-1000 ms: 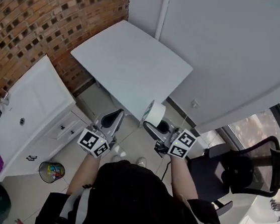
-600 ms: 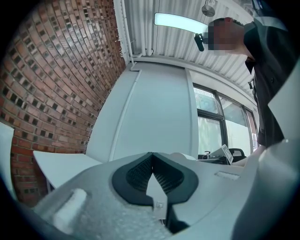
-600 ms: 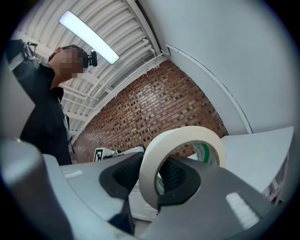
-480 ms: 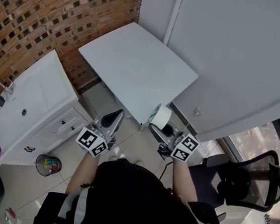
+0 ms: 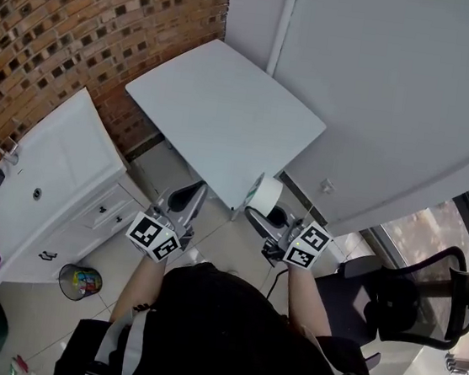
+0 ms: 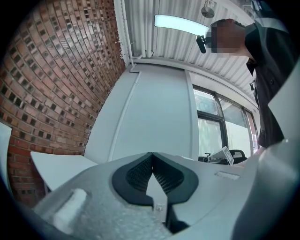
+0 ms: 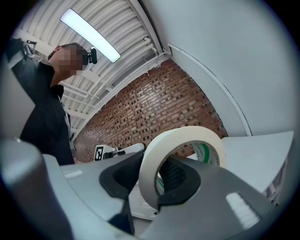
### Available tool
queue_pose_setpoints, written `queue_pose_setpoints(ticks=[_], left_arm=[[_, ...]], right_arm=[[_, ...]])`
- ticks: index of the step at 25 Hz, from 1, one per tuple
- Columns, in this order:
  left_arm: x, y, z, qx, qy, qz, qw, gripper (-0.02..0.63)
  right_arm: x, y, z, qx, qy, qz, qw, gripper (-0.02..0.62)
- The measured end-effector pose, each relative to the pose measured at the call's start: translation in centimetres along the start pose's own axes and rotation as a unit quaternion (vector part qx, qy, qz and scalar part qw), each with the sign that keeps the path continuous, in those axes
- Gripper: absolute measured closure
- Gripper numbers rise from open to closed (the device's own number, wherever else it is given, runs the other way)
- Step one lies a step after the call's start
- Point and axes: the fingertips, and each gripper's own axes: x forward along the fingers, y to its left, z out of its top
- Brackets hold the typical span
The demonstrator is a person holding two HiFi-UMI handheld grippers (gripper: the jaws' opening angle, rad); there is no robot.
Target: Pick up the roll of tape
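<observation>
Cream-coloured roll of paper tape [image 5: 261, 195] sits in the head view clamped in the right gripper [image 5: 259, 208], held in the air just off the near edge of the pale grey square table [image 5: 226, 113] and clear of its top. The left gripper [image 5: 191, 192] hangs beside it to the left, apart from the tape, and each gripper carries its black-and-white marker cube near the person's black-sleeved body [image 5: 208, 332]. A red brick wall [image 5: 69, 18] runs along the left, with a long white cabinet [image 5: 47, 193] below it, a small round waste bin [image 5: 79, 281] on the tiled floor, and a black mesh office chair [image 5: 425, 291] at the right. In the left gripper view, the left gripper [image 6: 151, 155] has its jaws pressed together, the ribbed black pads [image 6: 138, 173] meeting at the tips with nothing between them; beyond them lie a corner of the table [image 6: 56, 168], the brick wall [image 6: 51, 79] and a window [image 6: 220, 136]. In the right gripper view, the right gripper [image 7: 161, 161] grasps the tape [image 7: 150, 173], which stands upright on edge between the jaws, one ribbed pad [image 7: 174, 176] showing through its hole and green print visible on its inner core. Behind it are the brick wall [image 7: 154, 108], the table top [image 7: 253, 154] and a ceiling light strip [image 7: 89, 35].
</observation>
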Motion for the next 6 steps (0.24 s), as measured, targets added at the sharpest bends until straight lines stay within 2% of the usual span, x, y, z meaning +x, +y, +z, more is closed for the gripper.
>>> queue_pose_setpoints(ticks=[6], left_arm=[[-0.05,0.25,0.14,-0.005,0.005,0.005,1.0,0.604]], right_arm=[[0.35,0.41,0.88,-0.007,-0.01,0.01,1.0,0.479]])
